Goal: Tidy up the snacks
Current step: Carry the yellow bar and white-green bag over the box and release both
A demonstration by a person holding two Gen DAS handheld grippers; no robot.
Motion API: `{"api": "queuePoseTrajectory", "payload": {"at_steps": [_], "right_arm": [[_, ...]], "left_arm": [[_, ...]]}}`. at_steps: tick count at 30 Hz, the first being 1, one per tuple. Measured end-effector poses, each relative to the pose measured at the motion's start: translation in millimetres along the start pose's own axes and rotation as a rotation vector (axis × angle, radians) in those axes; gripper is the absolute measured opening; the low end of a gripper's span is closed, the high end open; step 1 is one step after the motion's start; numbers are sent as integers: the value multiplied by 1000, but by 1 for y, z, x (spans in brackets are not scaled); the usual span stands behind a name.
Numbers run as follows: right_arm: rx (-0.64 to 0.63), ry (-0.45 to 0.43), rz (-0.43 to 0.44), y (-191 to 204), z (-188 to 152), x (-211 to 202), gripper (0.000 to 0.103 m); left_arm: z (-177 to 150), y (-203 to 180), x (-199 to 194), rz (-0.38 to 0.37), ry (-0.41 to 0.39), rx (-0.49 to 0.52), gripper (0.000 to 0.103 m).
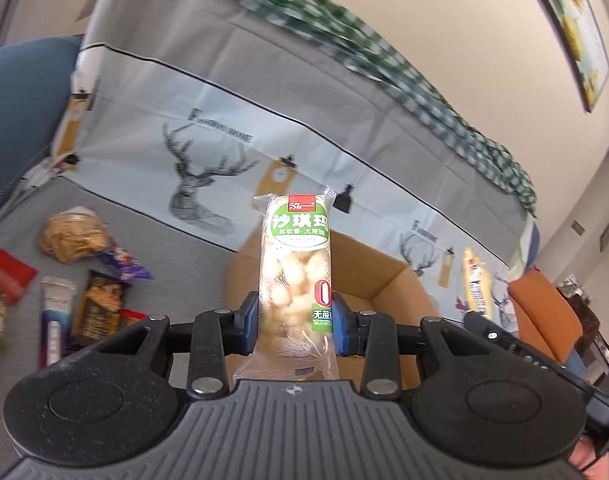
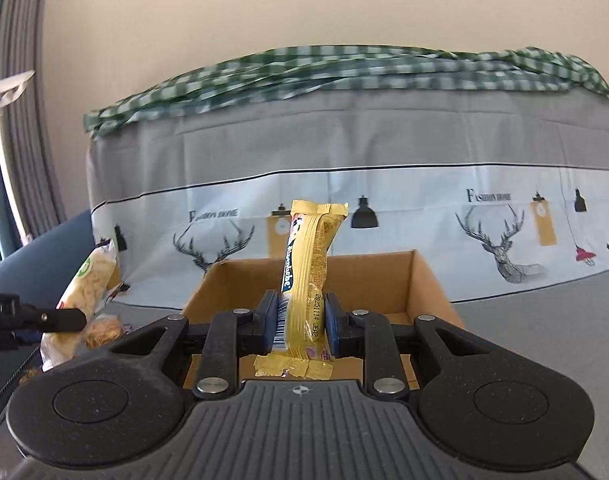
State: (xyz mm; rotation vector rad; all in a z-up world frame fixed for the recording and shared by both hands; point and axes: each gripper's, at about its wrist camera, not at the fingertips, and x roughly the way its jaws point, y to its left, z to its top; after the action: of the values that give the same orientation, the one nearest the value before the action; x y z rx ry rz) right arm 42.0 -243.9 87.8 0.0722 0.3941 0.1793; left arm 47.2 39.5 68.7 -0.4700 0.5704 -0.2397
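My left gripper [image 1: 295, 326] is shut on a clear packet of pale puffed snack with a green label [image 1: 294, 280], held upright in front of an open cardboard box [image 1: 388, 280]. My right gripper [image 2: 300, 322] is shut on a yellow snack bar [image 2: 306, 276], standing on end just before the same cardboard box [image 2: 424, 280]. In the right wrist view the green-label packet [image 2: 86, 284] shows at the left, in the other gripper. In the left wrist view the yellow bar [image 1: 477, 284] shows at the right.
Several loose snacks lie on the grey sofa seat at the left: a bag of biscuits [image 1: 73, 236], a red packet [image 1: 4, 276], a dark brown bar [image 1: 98, 306], a white and purple bar [image 1: 54, 320]. A deer-print cover [image 1: 208, 160] drapes the sofa back; an orange cushion [image 1: 544, 312] sits far right.
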Motion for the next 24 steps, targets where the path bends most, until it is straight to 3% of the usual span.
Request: {"api": "queuePoseTrajectory", "payload": {"at_steps": [3,11,24], "right_arm": [[5,41,-24,-12,-4,4,26],[-57,49,-74,-22,-6,6,26],[-39,66,-111,-31,-8,11,26]], "left_arm": [[-6,-17,12,-43,11,30,39],[-21,-50,45,-79,49,121,39],[-24,-53,49,-98,63,135,39]]}}
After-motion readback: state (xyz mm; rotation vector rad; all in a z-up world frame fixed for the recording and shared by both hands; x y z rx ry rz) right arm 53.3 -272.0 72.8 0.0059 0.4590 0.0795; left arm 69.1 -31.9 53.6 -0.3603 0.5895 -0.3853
